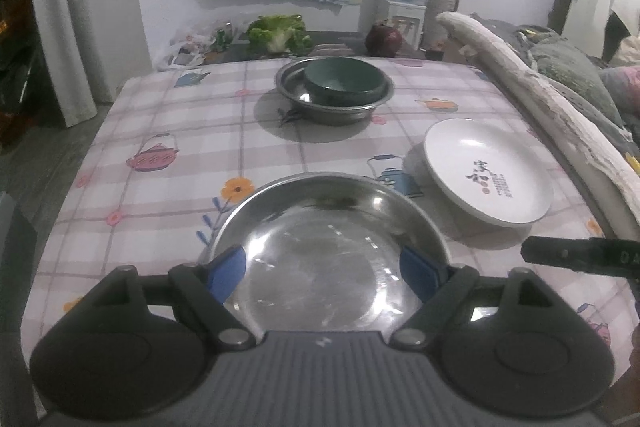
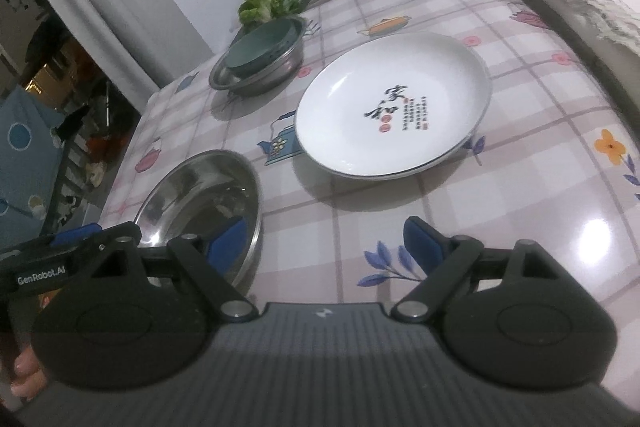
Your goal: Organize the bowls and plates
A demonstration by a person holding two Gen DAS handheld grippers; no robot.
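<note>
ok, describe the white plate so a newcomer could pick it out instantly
Start at the table with the checked teapot-print cloth. The white plate sits on its sofa side, right of the empty steel bowl. It is the only white dish, the only one with black calligraphy printed inside; the others are steel or dark green.

On the table (image 1: 168, 131), nearest you and below your left gripper (image 1: 326, 273), sits a steel dish (image 1: 320, 227). To its right lies a plate (image 1: 488, 171). Farther back stands a steel basin (image 1: 334, 103) with a bowl (image 1: 344, 83) inside. Beyond the table's far edge lie leafy greens (image 1: 278, 33).
</note>
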